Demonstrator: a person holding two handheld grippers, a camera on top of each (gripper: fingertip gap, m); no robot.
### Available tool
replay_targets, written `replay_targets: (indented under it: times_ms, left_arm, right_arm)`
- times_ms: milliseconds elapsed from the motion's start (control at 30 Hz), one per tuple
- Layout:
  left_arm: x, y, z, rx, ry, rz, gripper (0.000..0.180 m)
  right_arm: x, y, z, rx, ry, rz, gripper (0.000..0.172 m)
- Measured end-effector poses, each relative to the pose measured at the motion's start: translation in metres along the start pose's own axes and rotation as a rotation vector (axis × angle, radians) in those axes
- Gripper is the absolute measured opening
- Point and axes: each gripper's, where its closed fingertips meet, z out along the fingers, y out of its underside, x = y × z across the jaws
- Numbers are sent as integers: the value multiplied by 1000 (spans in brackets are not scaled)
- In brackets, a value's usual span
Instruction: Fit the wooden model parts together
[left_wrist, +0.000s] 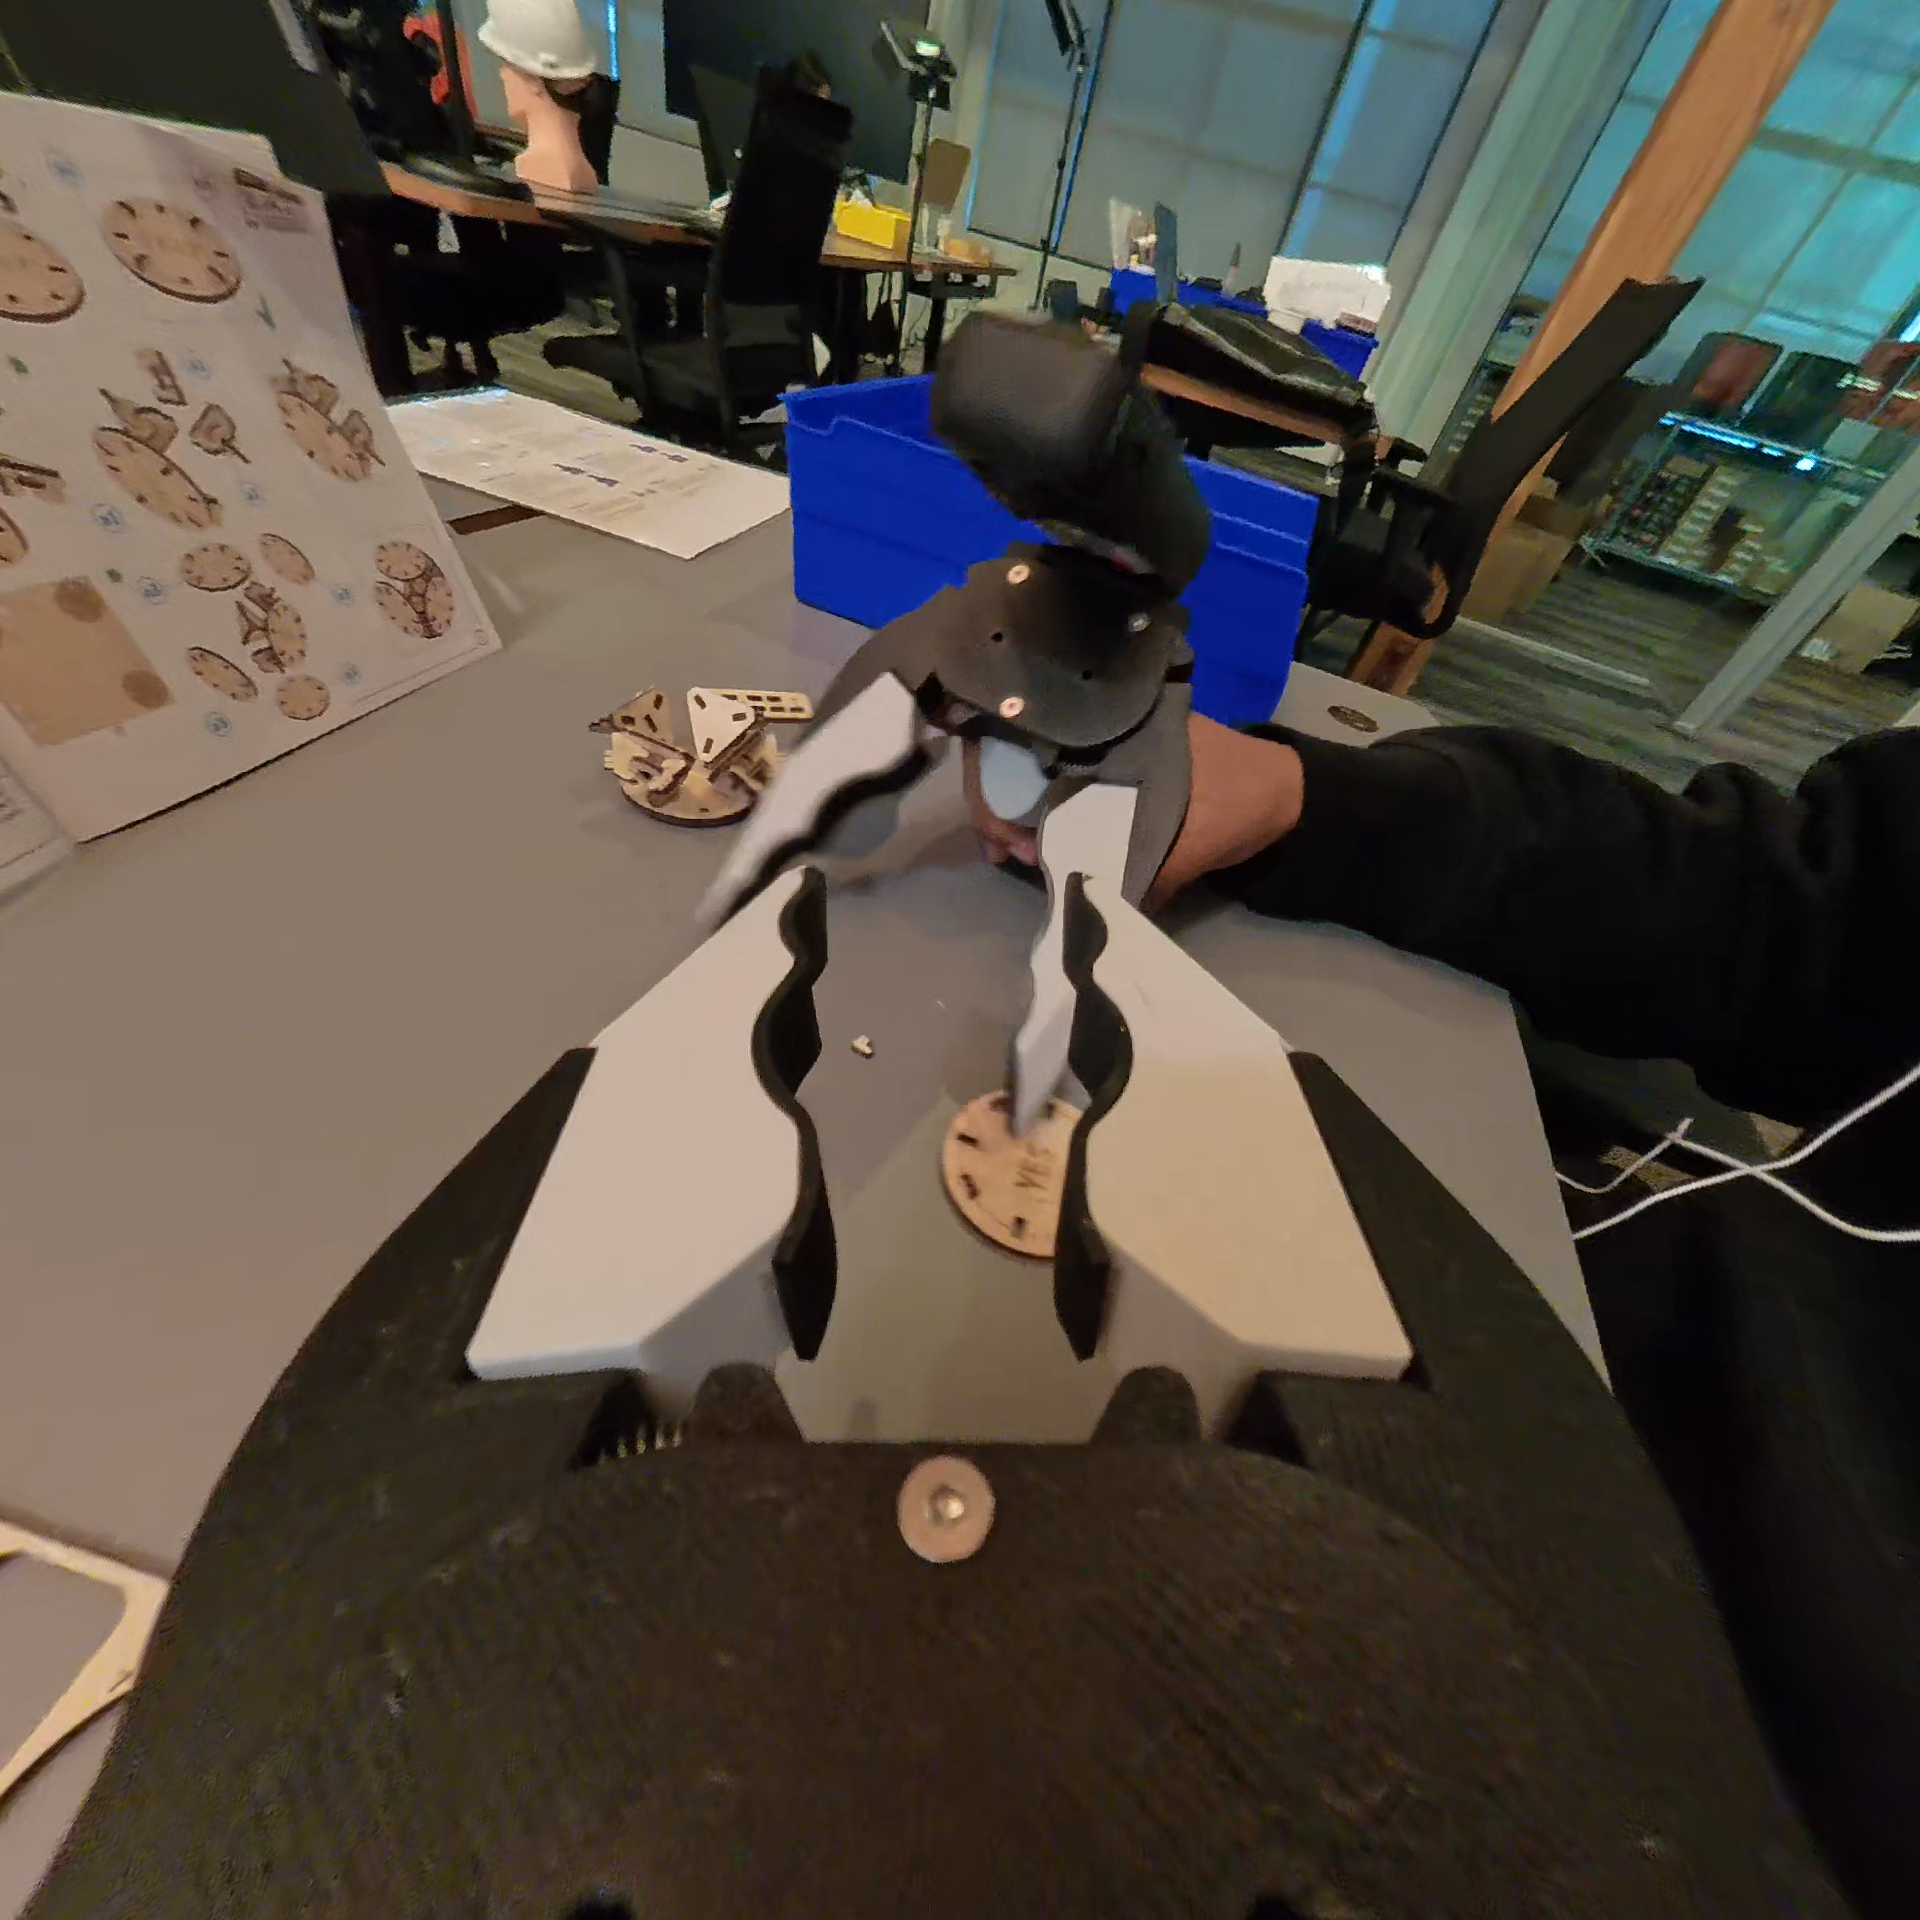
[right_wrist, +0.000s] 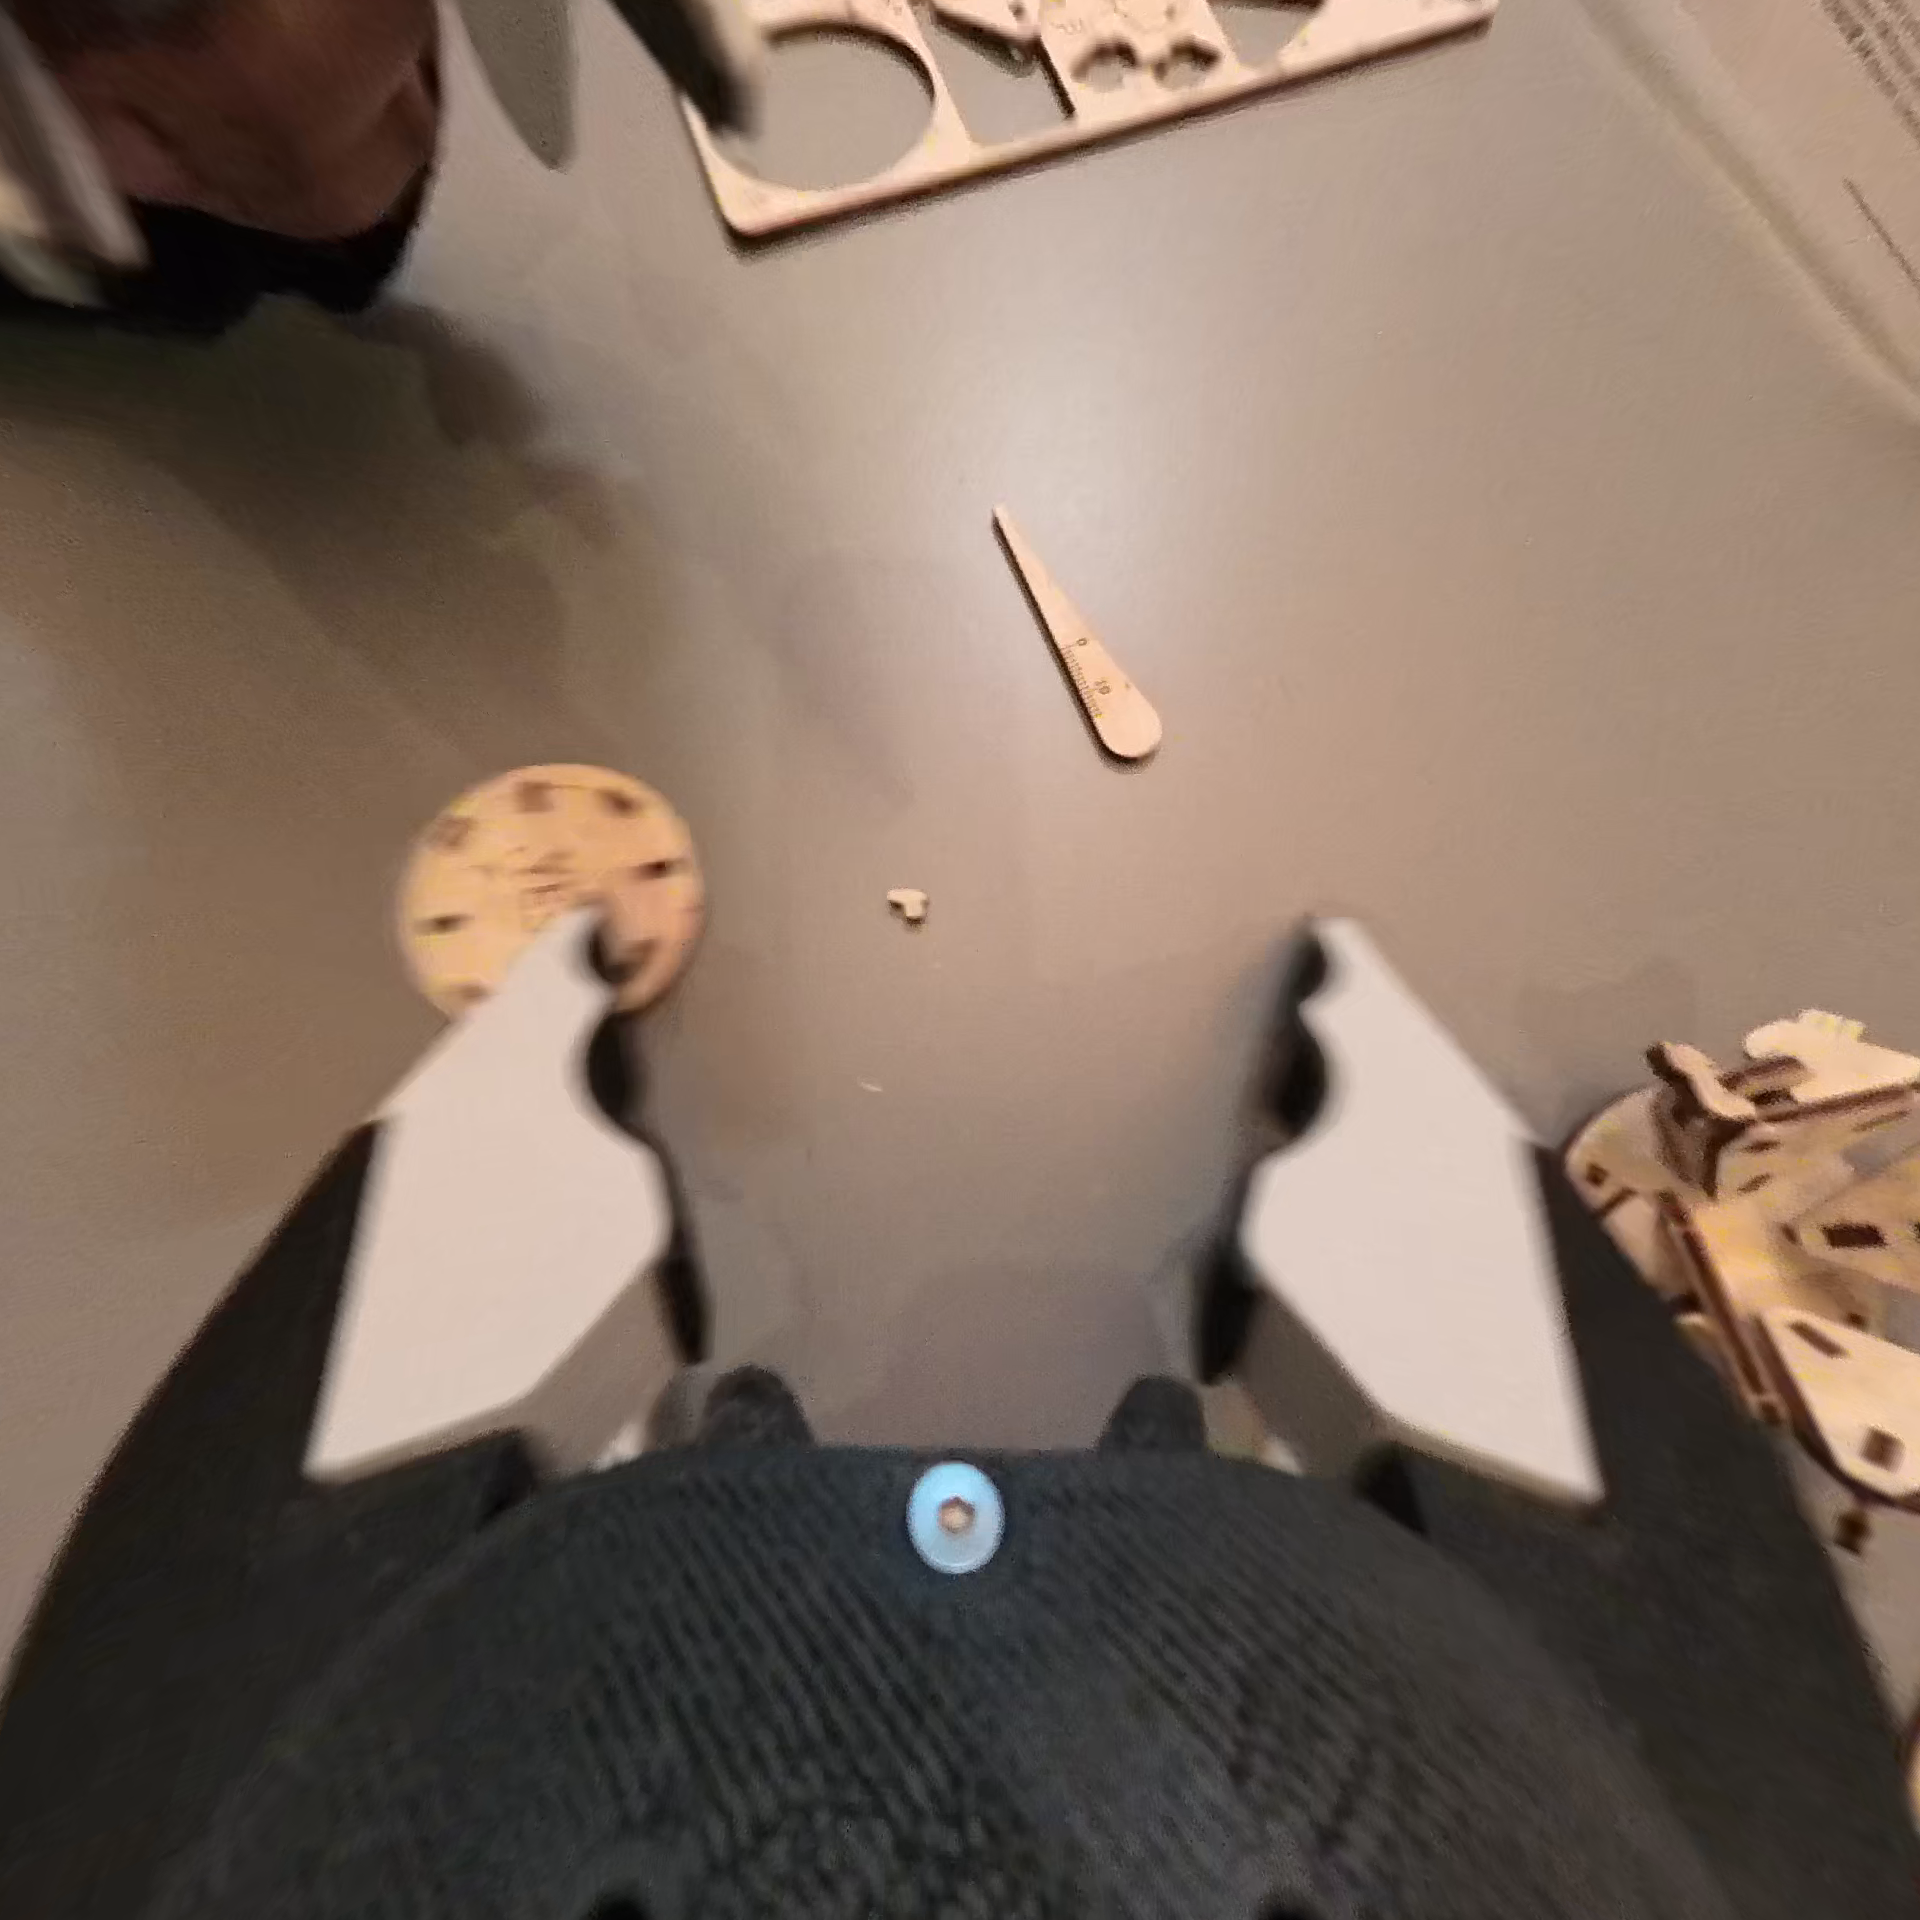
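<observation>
While both grippers are hovering low over the grey table (right_wrist: 1039, 416), the right gripper (right_wrist: 951, 925) is standing with its jaws spread wide, nothing between them; one of its fingertips (right_wrist: 566, 940) is resting on the face of a round wooden disc (right_wrist: 551, 883) with slots round its rim, which is lying flat on the table. The left gripper (left_wrist: 945, 883) is holding its fingers partly apart with only bare table between them; in its view the disc (left_wrist: 1003, 1184) is lying just beside, and partly under, its right-hand finger (left_wrist: 1195, 1143), and the right gripper (left_wrist: 894, 997), held in a hand (left_wrist: 1236, 810) with a dark sleeve, is reaching in from opposite. A tiny wooden chip (right_wrist: 907, 904) is lying between the right gripper's fingers, a tapered wooden stick (right_wrist: 1081, 644) farther off. A partly built wooden assembly (left_wrist: 691, 753) is standing near, a punched-out wooden sheet (right_wrist: 1039, 125) is lying beyond, an instruction sheet (left_wrist: 208, 468) is propped to the left, and a blue bin (left_wrist: 883, 499) is sitting at the table's far edge.
</observation>
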Motion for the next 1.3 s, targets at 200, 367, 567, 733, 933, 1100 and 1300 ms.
replay_targets:
  times_ms: [200, 367, 567, 733, 933, 1100, 1300]
  left_arm:
    - [5, -40, -6, -24, -58, 181, 38]
    - [-34, -23, 8, -135, -65, 225, 37]
    - [-45, 2, -7, -124, 8, 66, 31]
    - [-58, 17, -6, -192, -36, 87, 32]
    - [-72, 28, -4, -226, -74, 65, 37]
    - [-85, 8, -24, -188, -155, 112, 30]
    - [-159, -38, -149, -55, -704, 308, 14]
  right_arm:
    - [-10, -83, -87, 517, 128, -198, 59]
    - [26, -89, -108, 634, 516, -384, 30]
    - [31, -50, -68, 526, 428, -192, 58]
    - [52, -50, -80, 539, 614, -188, 53]
    - [48, -48, -78, 527, 580, -189, 53]
    - [42, -49, -76, 531, 545, -182, 52]
    - [28, -61, -78, 610, 496, -142, 62]
